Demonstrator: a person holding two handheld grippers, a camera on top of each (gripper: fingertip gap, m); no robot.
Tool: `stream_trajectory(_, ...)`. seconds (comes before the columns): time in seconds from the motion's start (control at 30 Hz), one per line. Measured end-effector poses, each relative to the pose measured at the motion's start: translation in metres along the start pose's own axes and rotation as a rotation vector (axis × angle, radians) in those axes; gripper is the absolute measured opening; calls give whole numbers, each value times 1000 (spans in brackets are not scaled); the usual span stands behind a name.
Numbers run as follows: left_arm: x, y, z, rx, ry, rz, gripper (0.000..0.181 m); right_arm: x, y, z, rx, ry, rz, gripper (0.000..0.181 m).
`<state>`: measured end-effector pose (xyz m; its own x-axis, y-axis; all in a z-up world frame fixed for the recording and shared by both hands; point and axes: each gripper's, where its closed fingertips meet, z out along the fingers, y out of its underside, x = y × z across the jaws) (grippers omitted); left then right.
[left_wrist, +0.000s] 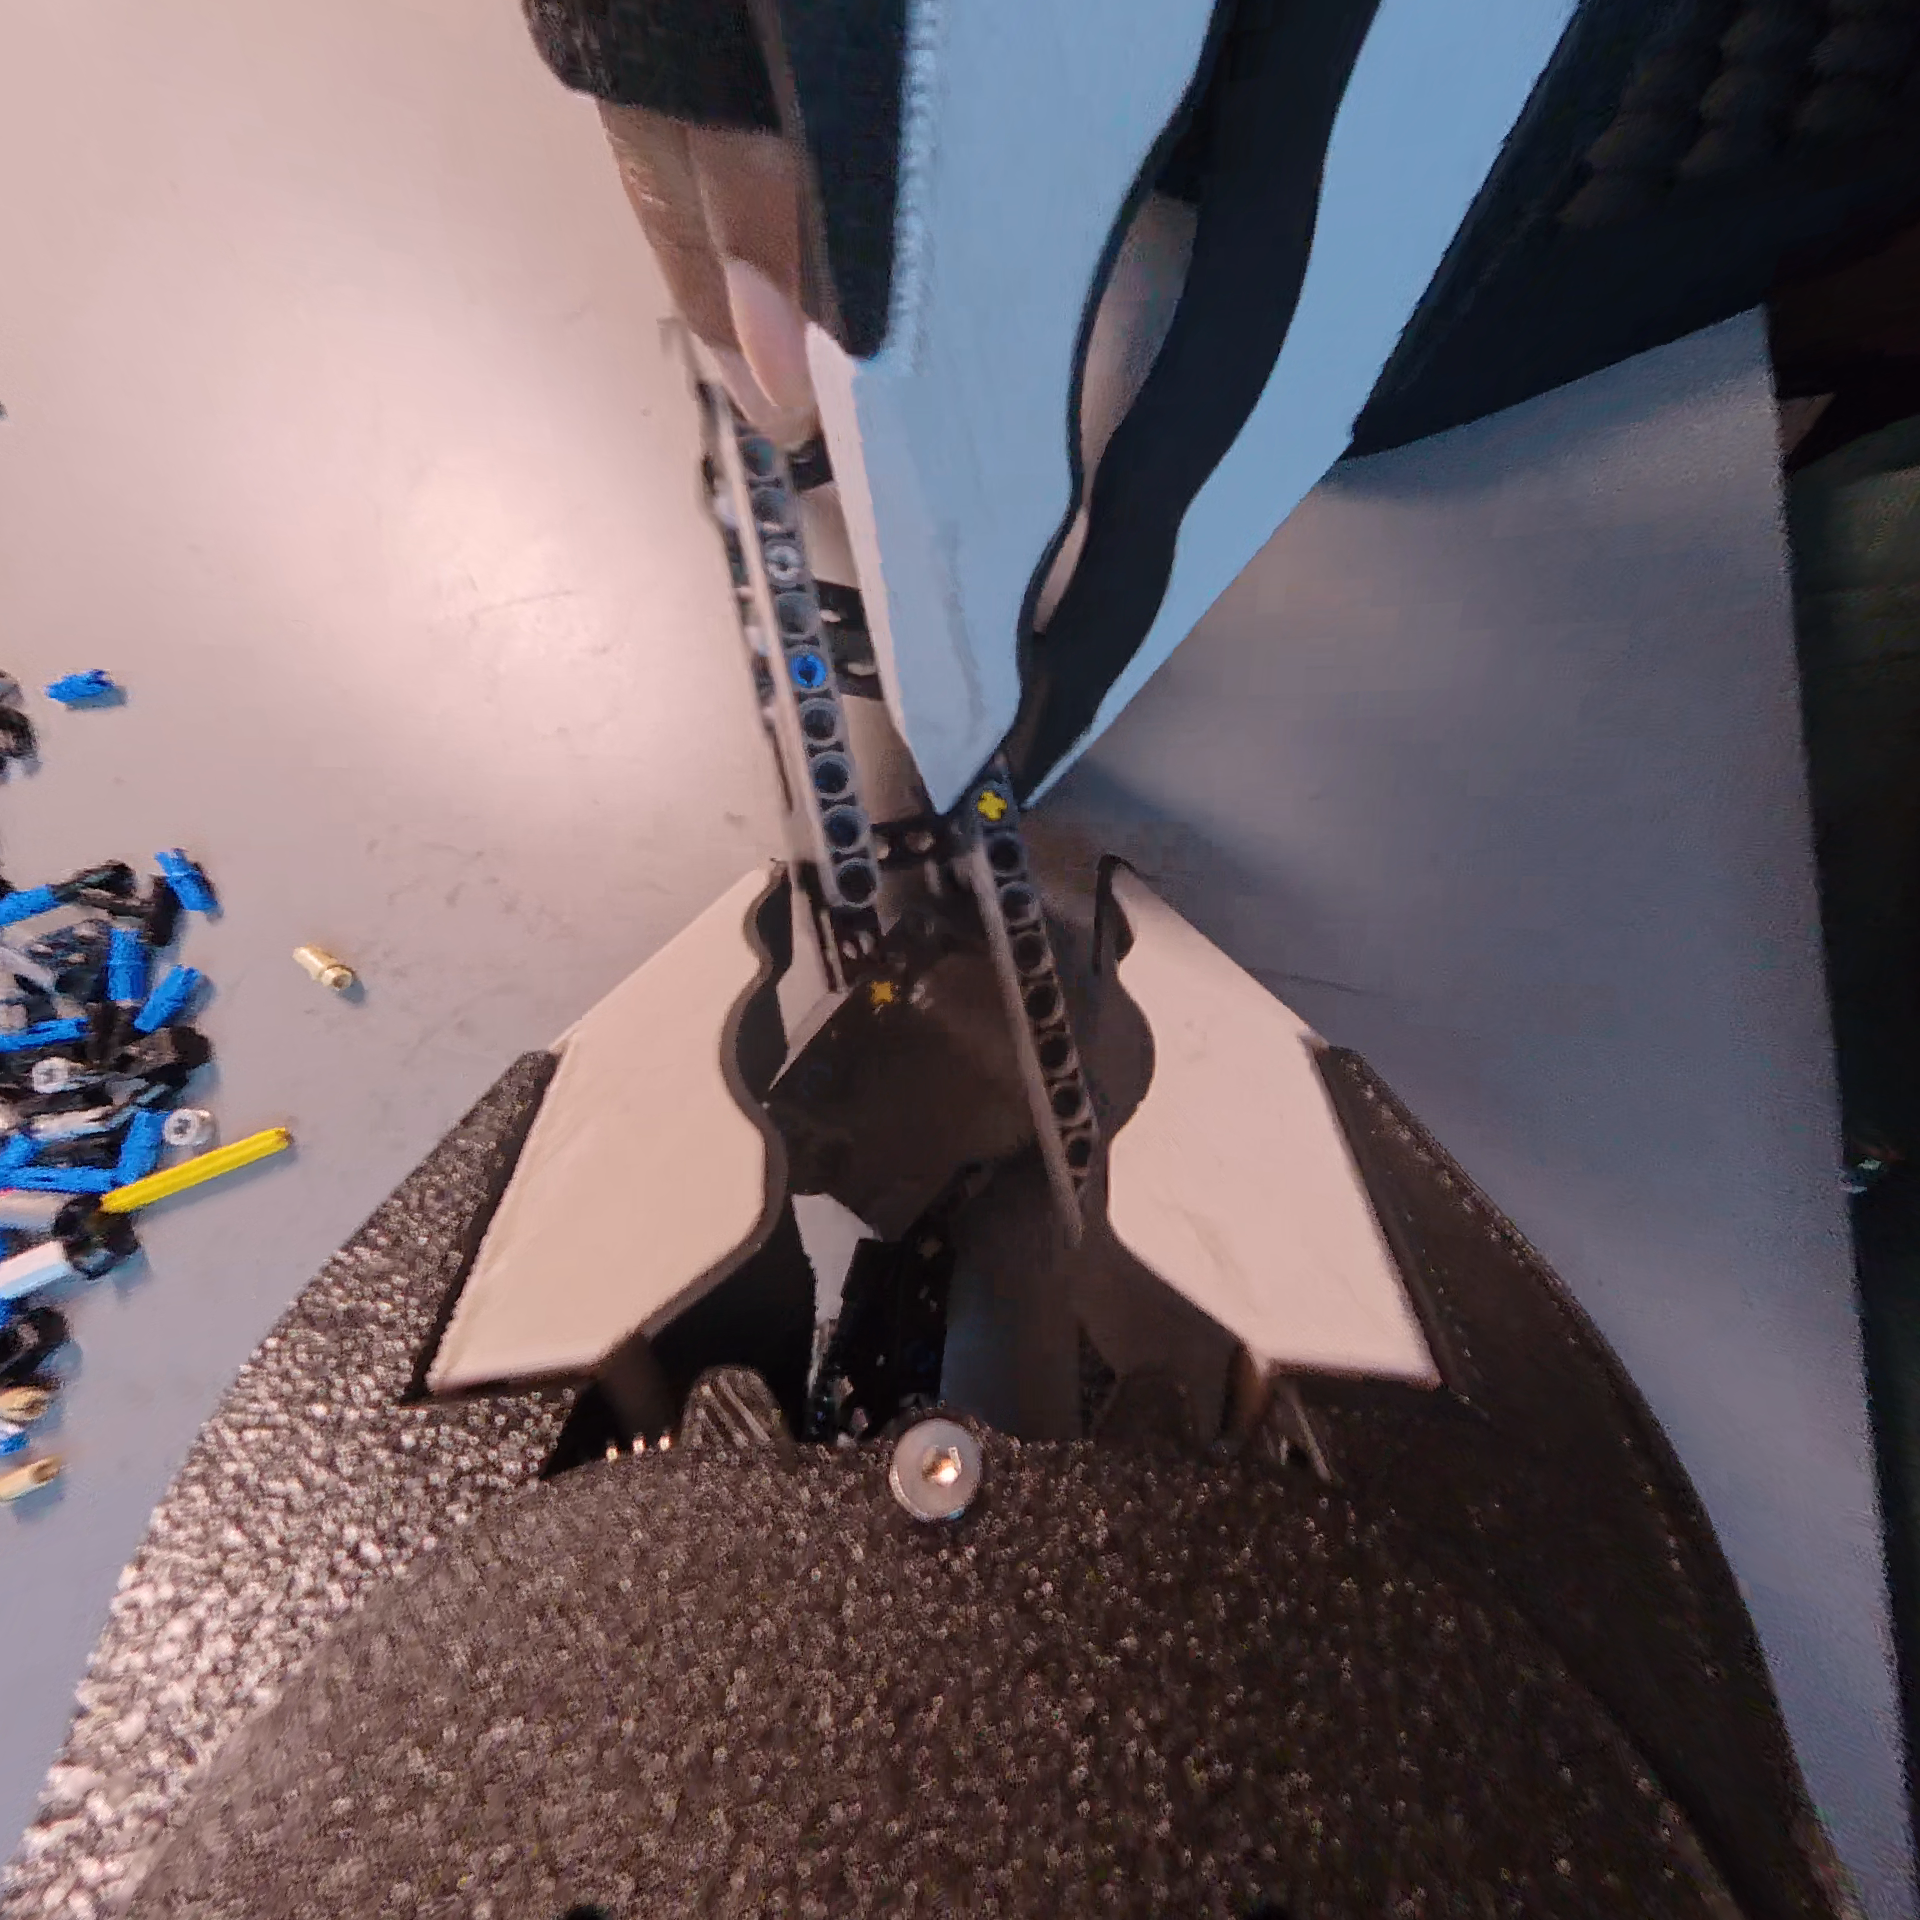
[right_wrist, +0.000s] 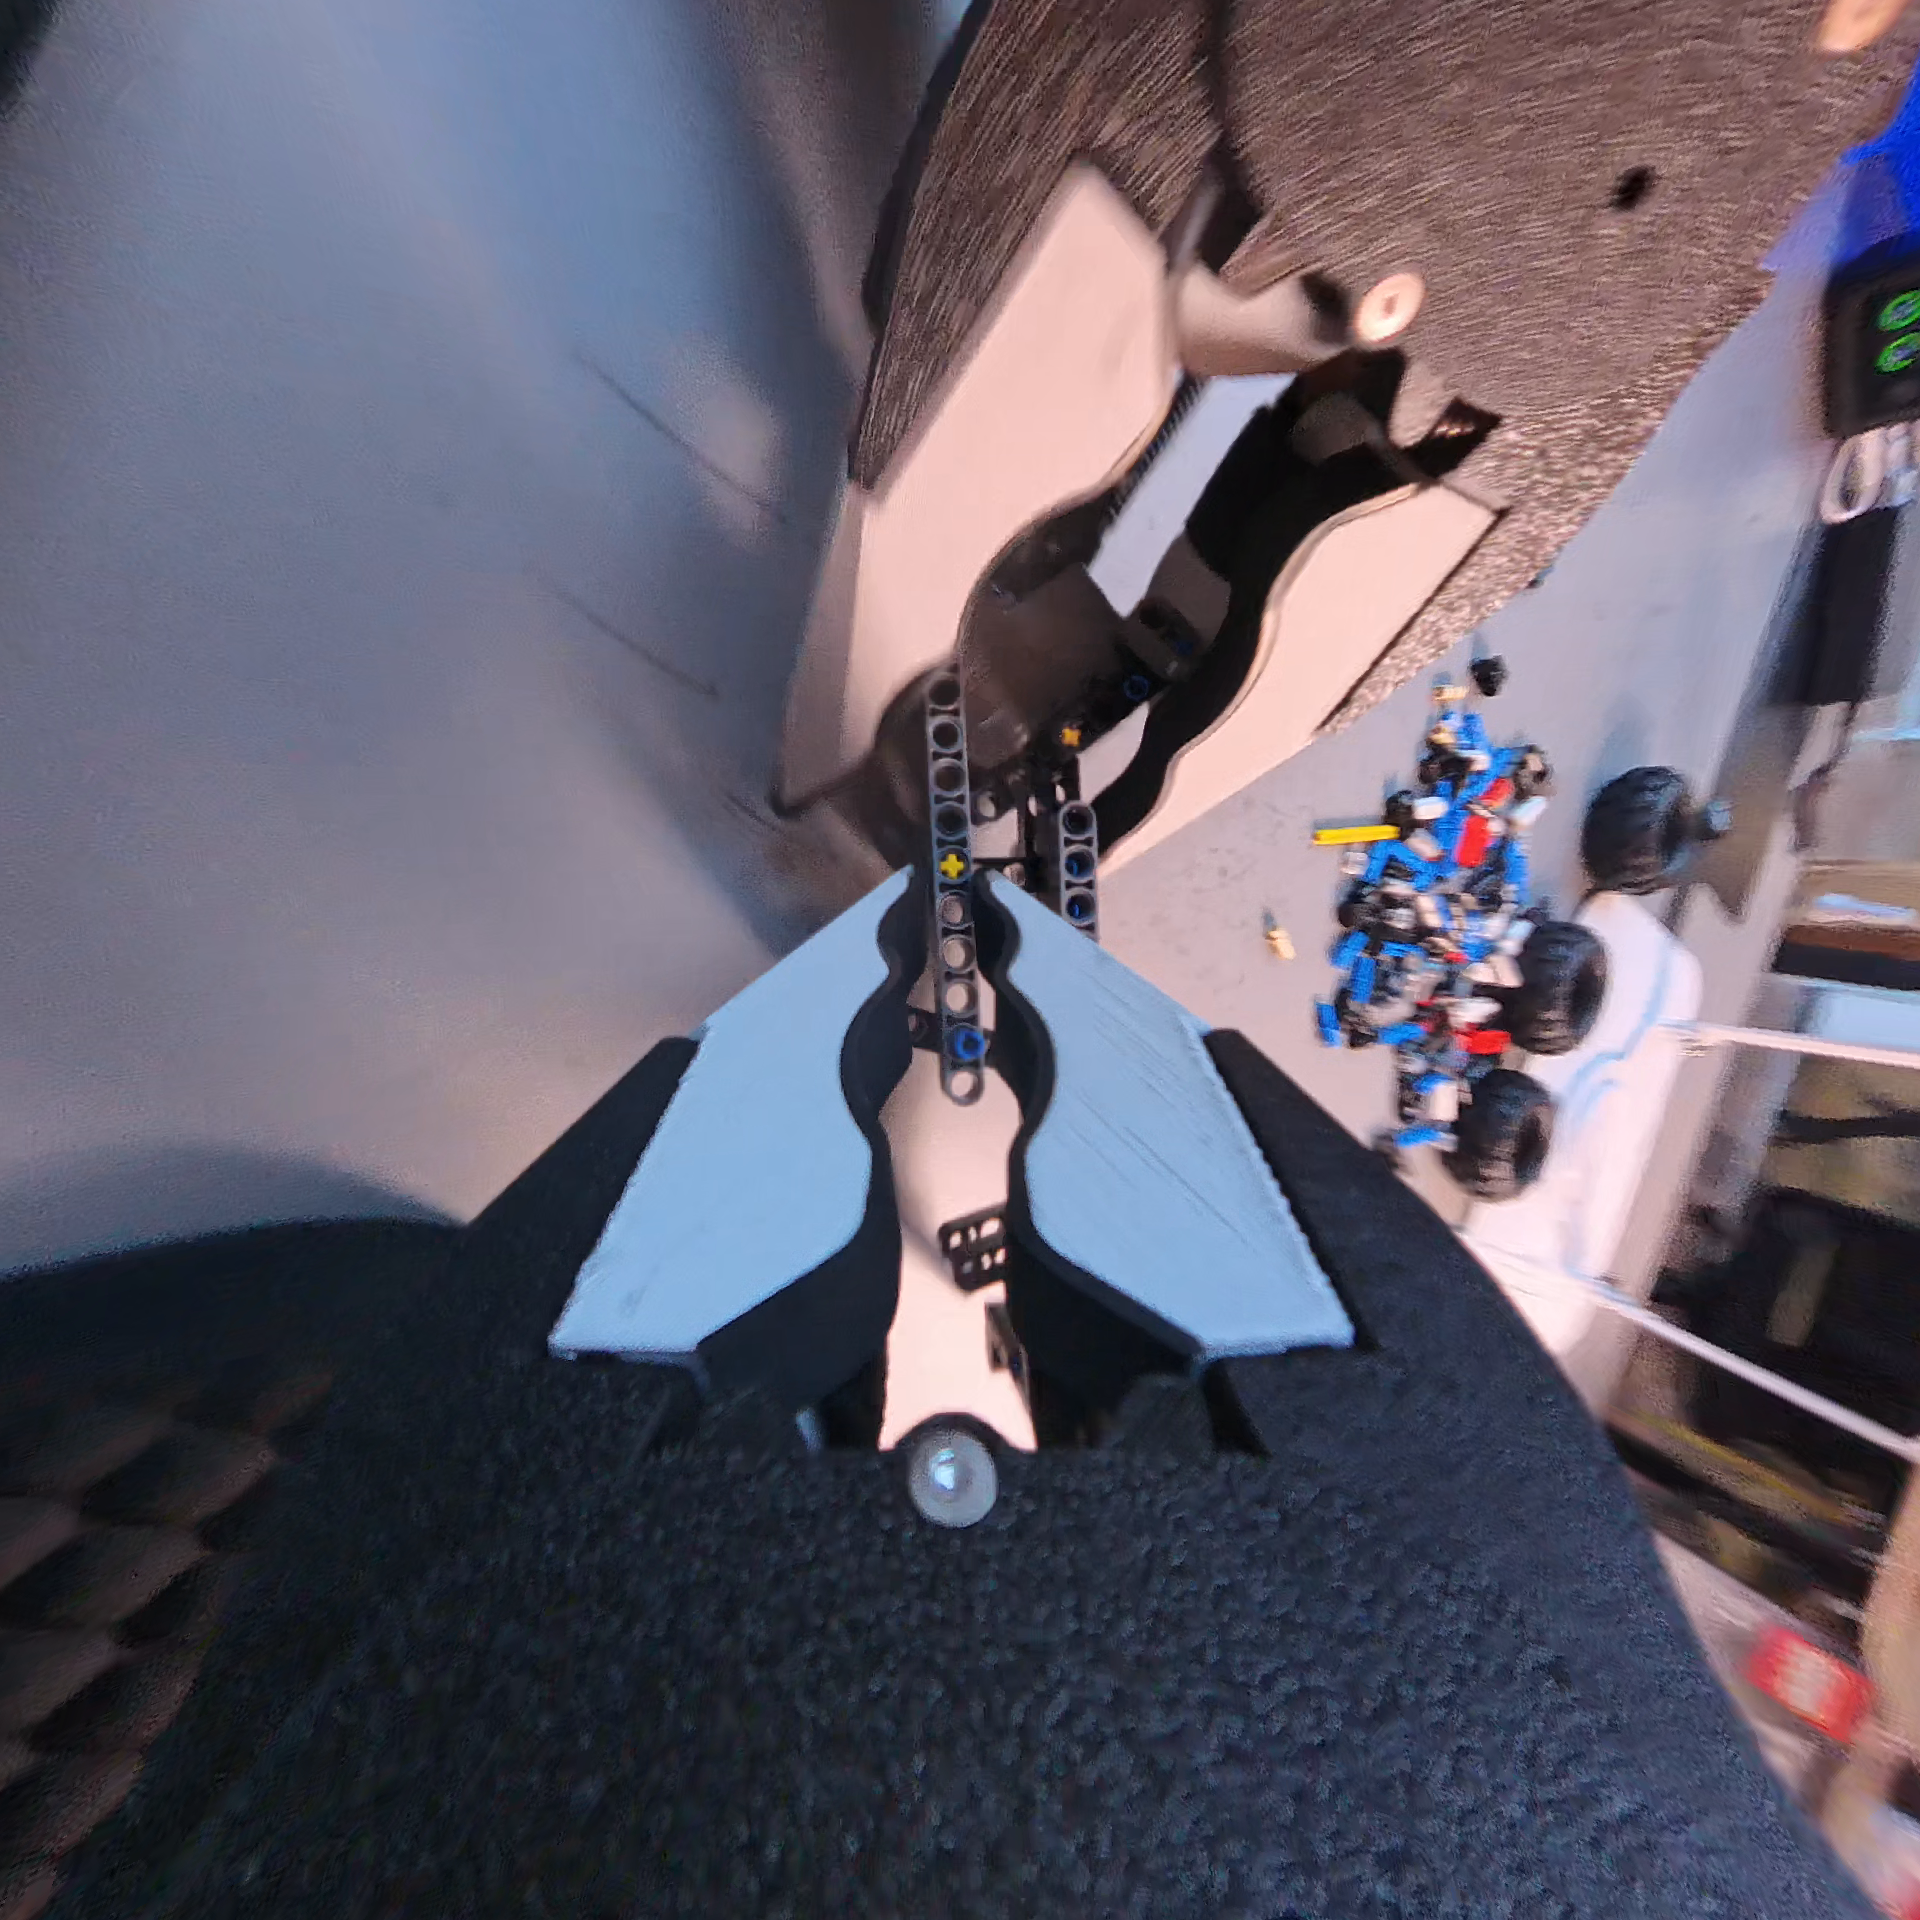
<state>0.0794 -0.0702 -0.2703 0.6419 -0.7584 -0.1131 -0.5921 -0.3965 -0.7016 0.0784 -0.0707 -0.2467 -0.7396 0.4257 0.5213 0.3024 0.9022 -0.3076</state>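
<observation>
My left gripper (left_wrist: 940, 883) is shut on a dark building-toy assembly (left_wrist: 894, 1101), made of a black block and long holed beams with yellow cross pins. One grey beam (left_wrist: 800, 665) runs up from it and carries a blue pin. My right gripper (left_wrist: 977, 800) comes in from above, tip to tip with the left one. A person's finger (left_wrist: 769, 343) rests on the beam's far end. In the right wrist view my right gripper (right_wrist: 951, 883) is shut on a grey holed beam (right_wrist: 956, 945) of the same assembly. The left gripper (right_wrist: 987, 800) holds its other end above.
A grey table (left_wrist: 364, 416) lies below. A pile of blue, black and grey toy pieces (left_wrist: 94, 1039) lies at the left, with a yellow axle (left_wrist: 197, 1169) and a tan pin (left_wrist: 324, 968) beside it. Black tyres (right_wrist: 1558, 987) sit by the pile (right_wrist: 1434, 914). The table edge (left_wrist: 1777, 727) runs along the right.
</observation>
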Motion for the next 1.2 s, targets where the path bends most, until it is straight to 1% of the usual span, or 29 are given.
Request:
stream_trajectory(0.03, 3, 0, -3, -4, 37, -42, 66, 3, 5, 0, -33, 29, -60, 8)
stream_trajectory(0.07, 5, 1, -6, -15, 78, -84, 74, 7, 9, -1, -61, 54, -112, 9)
stream_trajectory(0.13, 6, 4, -14, -31, 136, -157, 69, 20, 19, -6, -124, 125, -144, 22)
stream_trajectory(0.17, 10, 4, -19, -25, 179, -202, 70, 26, 25, -11, -138, 150, -95, 25)
stream_trajectory(0.2, 13, 2, -24, -9, 222, -248, 70, 30, 27, -16, -119, 160, -12, 26)
stream_trajectory(0.27, 17, -1, -33, 33, 292, -309, 67, 32, 25, -28, -18, 158, 211, 26)
stream_trajectory(0.33, 19, -2, -41, 68, 337, -345, 65, 31, 21, -39, 90, 151, 495, 25)
stream_trajectory(0.4, 18, 0, -45, 81, 353, -366, 63, 26, 21, -42, 153, 127, 817, 29)
stream_trajectory(0.43, 19, 0, -45, 86, 361, -370, 63, 21, 20, -39, 182, 101, 980, 29)
stream_trajectory(0.47, 20, -1, -45, 93, 374, -374, 62, 15, 20, -35, 201, 76, 1123, 33)
stream_trajectory(0.5, 23, -4, -44, 102, 393, -377, 63, 10, 18, -29, 225, 60, 1226, 37)
stream_trajectory(0.53, 28, -7, -42, 111, 415, -377, 63, 7, 18, -24, 236, 59, 1297, 35)
stream_trajectory(0.6, 37, -14, -37, 133, 445, -372, 64, 3, 23, -14, 216, 78, 1356, 32)
stream_trajectory(0.63, 41, -17, -35, 144, 455, -368, 67, 6, 25, -12, 219, 93, 1362, 24)
stream_trajectory(0.7, 50, -23, -31, 170, 486, -349, 70, 8, 29, -10, 205, 88, 1366, 16)
stream_trajectory(0.8, 59, -27, -29, 186, 505, -297, 72, 10, 32, -7, 154, 38, 1306, 13)
stream_trajectory(0.87, 56, -31, -34, 210, 491, -274, 69, 12, 33, -7, 95, 18, 1191, 13)
stream_trajectory(0.93, 46, -38, -47, 262, 463, -256, 58, 16, 32, -7, 68, 7, 1011, 11)
stream_trajectory(1.0, 20, -43, -62, 319, 322, -221, 55, 22, 29, -11, 79, -17, 843, 10)
stream_trajectory(1.07, -17, -38, -77, 326, 107, -151, 55, 30, 28, -16, 84, -32, 657, 8)
stream_trajectory(1.1, -30, -36, -87, 327, 28, -103, 41, 34, 32, -17, 64, -29, 565, 8)
stream_trajectory(1.13, -40, -37, -98, 351, -26, -77, 42, 37, 34, -19, 51, -43, 496, 9)
stream_trajectory(1.17, -49, -39, -108, 376, -77, -76, 52, 40, 33, -19, 53, -62, 463, 8)
stream_trajectory(1.2, -51, -39, -115, 389, -80, -71, 53, 42, 31, -18, 60, -78, 445, 8)
